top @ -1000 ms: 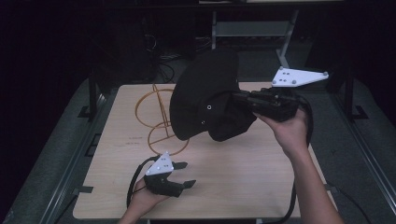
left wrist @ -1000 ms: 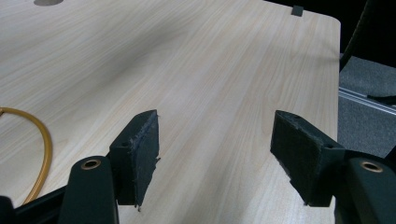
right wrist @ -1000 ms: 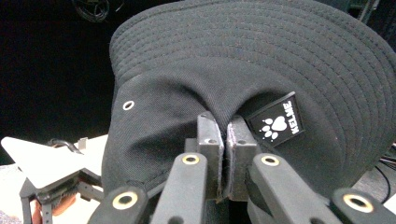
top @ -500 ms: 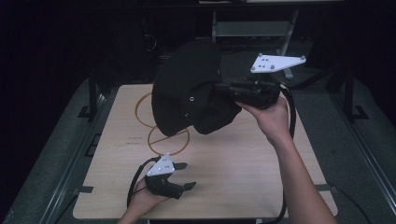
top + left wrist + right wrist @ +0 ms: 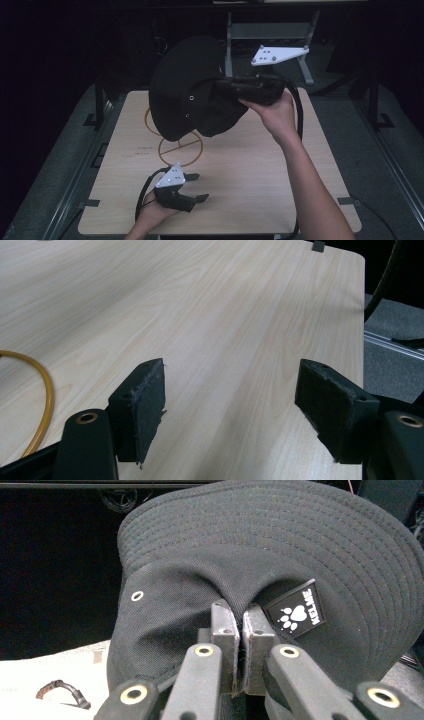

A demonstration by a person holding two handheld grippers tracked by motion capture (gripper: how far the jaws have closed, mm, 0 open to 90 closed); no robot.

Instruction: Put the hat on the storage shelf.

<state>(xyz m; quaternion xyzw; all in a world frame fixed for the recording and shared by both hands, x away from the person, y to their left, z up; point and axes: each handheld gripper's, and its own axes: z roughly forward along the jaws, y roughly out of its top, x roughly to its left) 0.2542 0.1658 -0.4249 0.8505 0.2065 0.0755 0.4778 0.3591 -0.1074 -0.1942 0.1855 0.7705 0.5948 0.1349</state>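
A black bucket hat (image 5: 190,95) with small metal eyelets hangs in the air over the far left part of the wooden table (image 5: 250,165). My right gripper (image 5: 220,87) is shut on a fold of its fabric. In the right gripper view the pads (image 5: 224,625) pinch the cloth beside a paw-print label (image 5: 296,611) on the hat (image 5: 280,545). My left gripper (image 5: 200,187) rests near the table's front edge, left of centre. Its jaws have just been opening and stand apart with nothing between them, as the left gripper view (image 5: 230,405) shows.
Orange circles (image 5: 177,150) are drawn on the tabletop under the hat; one arc (image 5: 45,390) lies left of my left gripper. A metal stand (image 5: 265,35) rises behind the table. Dark rails run along both sides. The right edge (image 5: 362,315) is close.
My right gripper has carried the hat leftward and a little higher over the table. The left hand has stayed in place, its jaws slightly wider.
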